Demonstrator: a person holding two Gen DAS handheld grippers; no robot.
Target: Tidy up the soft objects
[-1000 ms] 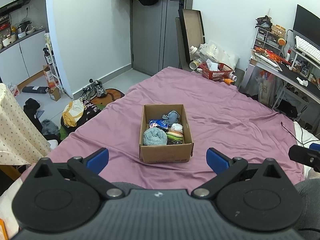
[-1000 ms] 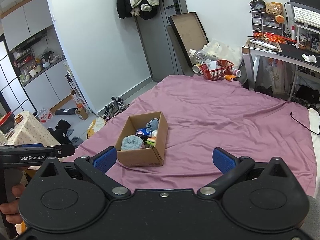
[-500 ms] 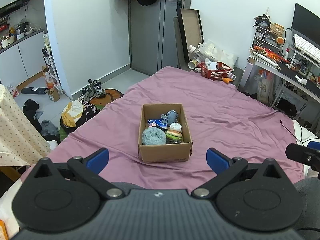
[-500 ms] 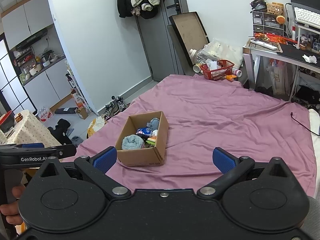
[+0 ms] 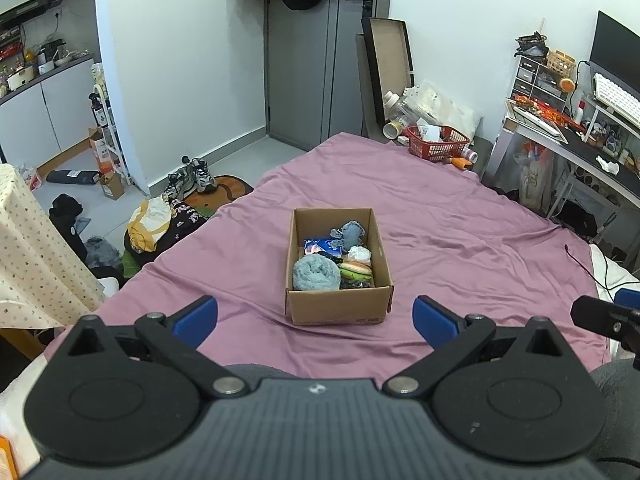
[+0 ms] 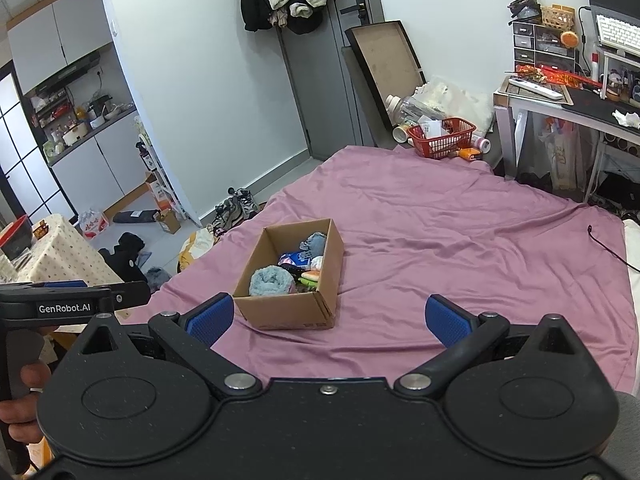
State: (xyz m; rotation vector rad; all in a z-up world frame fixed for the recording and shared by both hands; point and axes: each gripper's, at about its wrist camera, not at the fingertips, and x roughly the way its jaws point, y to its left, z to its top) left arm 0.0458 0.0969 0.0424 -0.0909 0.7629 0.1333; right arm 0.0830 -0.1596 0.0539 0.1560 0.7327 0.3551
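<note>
Cardboard box [image 5: 338, 268] sits mid-bed on the purple bedsheet [image 5: 460, 240], at 12 o'clock from the left tool [image 5: 315, 314]. Inside: rolled blue towel [image 5: 316, 275] at the near-left corner, grey plush toy [image 5: 349, 233] at the far end, burger-like toy [image 5: 355, 269] at 3 o'clock of the towel. Both tools spread apart, empty, well short of the box.

Judgement: approach from above, take the towel by its bulk and pinch deep; the box may slide.

Right view alone shows the left tool's handle and the hand [image 6: 20, 396] gripping it; right tool [image 6: 327, 318] sees the box at 11 o'clock.
</note>
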